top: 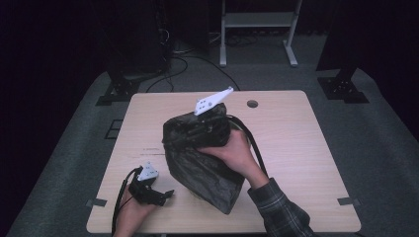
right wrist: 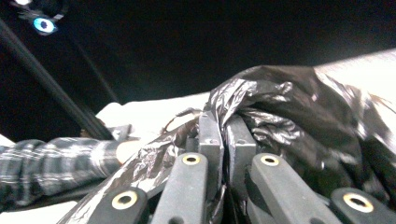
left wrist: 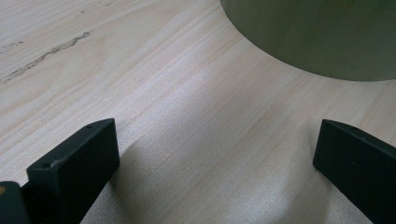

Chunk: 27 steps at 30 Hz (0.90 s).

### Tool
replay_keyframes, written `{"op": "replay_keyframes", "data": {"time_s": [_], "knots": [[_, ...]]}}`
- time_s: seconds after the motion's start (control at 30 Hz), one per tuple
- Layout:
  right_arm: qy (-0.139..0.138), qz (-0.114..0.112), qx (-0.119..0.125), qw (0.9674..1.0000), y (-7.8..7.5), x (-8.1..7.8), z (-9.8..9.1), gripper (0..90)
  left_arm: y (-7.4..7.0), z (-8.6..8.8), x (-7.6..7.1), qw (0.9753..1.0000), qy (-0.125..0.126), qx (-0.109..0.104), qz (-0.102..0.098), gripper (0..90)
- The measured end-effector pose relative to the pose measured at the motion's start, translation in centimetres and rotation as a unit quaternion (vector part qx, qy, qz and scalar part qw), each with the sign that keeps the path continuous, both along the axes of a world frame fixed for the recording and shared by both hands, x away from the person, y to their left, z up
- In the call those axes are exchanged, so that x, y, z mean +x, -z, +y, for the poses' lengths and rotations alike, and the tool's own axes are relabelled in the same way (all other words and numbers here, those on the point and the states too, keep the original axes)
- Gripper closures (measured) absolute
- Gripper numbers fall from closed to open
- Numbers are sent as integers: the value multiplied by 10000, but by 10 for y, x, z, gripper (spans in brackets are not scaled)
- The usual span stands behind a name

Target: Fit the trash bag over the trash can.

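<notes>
A crumpled black plastic bag (top: 200, 158) lies across the middle of the wooden table (top: 296, 148). My right gripper (right wrist: 226, 135) is shut on a fold of this bag (right wrist: 299, 116), with the film bunched around its jaws. In the high view the bag drapes over that gripper, whose white plate (top: 212, 101) sticks out at the top, and the person's right hand (top: 232, 150) presses on the bag. My left gripper (top: 163, 196) rests near the table's front left with its jaws wide apart. Nothing but bare wood lies between the jaws of this left gripper (left wrist: 215, 135).
A round olive-coloured object (left wrist: 317, 37) sits just beyond the left jaws, and a pale part of it (top: 194, 195) peeks from under the bag. A cable hole (top: 252, 104) lies at the table's far side. A plaid sleeve (right wrist: 51, 158) shows. Cables and a metal frame (top: 257, 19) lie on the floor behind.
</notes>
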State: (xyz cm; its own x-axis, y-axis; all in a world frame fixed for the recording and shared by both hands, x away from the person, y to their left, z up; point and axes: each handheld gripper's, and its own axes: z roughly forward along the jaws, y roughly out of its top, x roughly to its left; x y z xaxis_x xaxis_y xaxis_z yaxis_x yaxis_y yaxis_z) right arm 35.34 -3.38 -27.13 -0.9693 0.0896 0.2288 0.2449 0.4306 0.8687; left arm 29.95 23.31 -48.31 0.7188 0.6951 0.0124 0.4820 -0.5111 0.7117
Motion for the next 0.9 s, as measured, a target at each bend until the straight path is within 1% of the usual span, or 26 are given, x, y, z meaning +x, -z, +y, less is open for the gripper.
{"op": "replay_keyframes", "data": {"time_s": [0.1,0.17,0.2,0.27,0.3,0.33,0.37,0.43,0.47,0.53,0.63,0.67,0.73,0.8,0.87,0.9], "knots": [[265,33,-154,9995,3,6,-14,854,0,0,0,10000,-7,-4,-11,0],[383,19,-210,9990,4,9,-21,844,0,0,0,10000,28,-11,-5,0],[478,-13,-296,9984,4,11,-25,845,0,1,0,10000,26,-17,5,0],[597,13,-392,9974,4,14,-31,844,-3,1,1,10000,35,-33,57,0],[638,20,-429,9970,4,16,-33,842,-7,2,0,10000,12,-91,17,0],[643,36,-462,9969,4,18,-35,842,-12,4,-1,9998,5,-207,-76,0],[673,40,-564,9961,5,19,-36,837,-18,5,-2,9994,2,-300,-148,0],[691,58,-711,9951,6,20,-37,786,-29,8,-4,9988,15,-417,-243,0],[678,76,-752,9948,6,20,-37,760,-37,9,-6,9982,28,-499,-333,0],[763,70,-857,9934,8,21,-38,641,-50,11,-9,9967,37,-639,-490,0],[827,51,-826,9931,8,23,-41,519,-67,13,-11,9955,106,-712,-617,0],[835,51,-803,9933,7,23,-42,493,-74,13,-12,9950,132,-715,-692,0],[856,65,-742,9935,6,24,-44,431,-86,14,-14,9942,157,-737,-770,0],[831,55,-678,9942,5,24,-45,404,-99,15,-17,9935,201,-740,-839,0],[869,-3,-645,9941,3,23,-46,369,-110,16,-20,9924,297,-791,-900,0],[857,-18,-608,9945,3,23,-47,356,-114,16,-21,9918,354,-817,-920,28]]}}
